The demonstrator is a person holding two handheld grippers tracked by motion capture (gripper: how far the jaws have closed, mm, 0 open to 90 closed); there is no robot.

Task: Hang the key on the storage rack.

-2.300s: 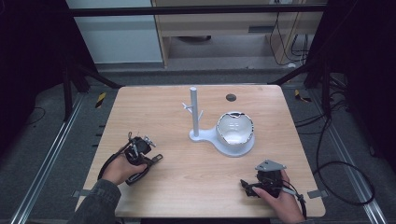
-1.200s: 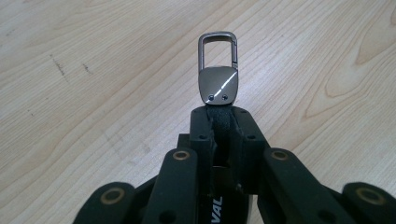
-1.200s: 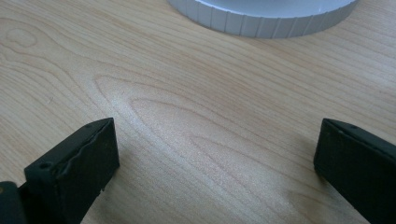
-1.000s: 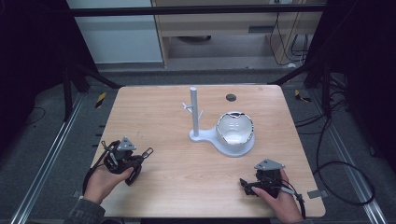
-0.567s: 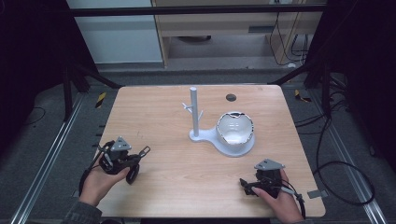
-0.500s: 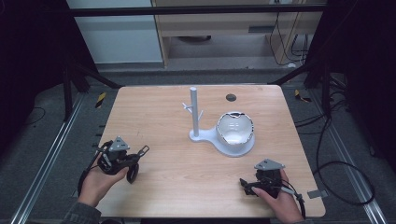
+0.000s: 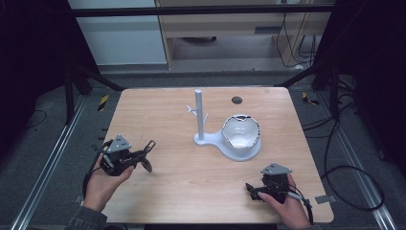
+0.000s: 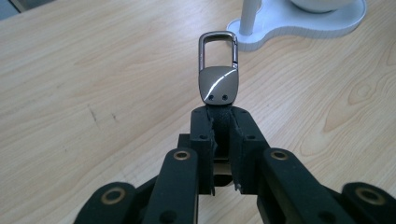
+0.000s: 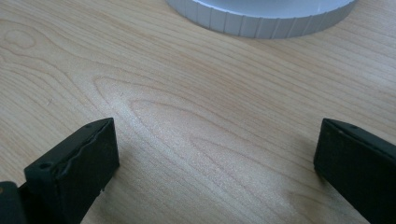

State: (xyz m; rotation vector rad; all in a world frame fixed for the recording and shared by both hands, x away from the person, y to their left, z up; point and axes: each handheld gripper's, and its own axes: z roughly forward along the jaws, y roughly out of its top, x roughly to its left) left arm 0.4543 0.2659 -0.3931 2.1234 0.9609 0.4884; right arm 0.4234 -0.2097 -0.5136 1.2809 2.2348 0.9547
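My left gripper [image 8: 218, 122] is shut on the dark strap of a key clip [image 8: 217, 70], whose grey metal plate and snap hook stick out past the fingertips, pointing toward the white stand. From above, the left gripper [image 7: 142, 155] is near the table's left front, with the key clip [image 7: 149, 144] at its tip. The right gripper [image 7: 250, 189] rests at the right front, its jaws [image 9: 215, 140] wide open over bare wood with nothing between them.
A white stand [image 7: 225, 147] sits mid-table, with an upright pegged post [image 7: 198, 115] and a white bowl [image 7: 241, 132] on its base. The stand's ribbed rim [image 9: 261, 21] lies just ahead of the right gripper. A small dark hole [image 7: 236, 100] marks the far tabletop.
The left hand has drifted left toward the table's left edge with the key clip still held. The right hand has stayed where it was.
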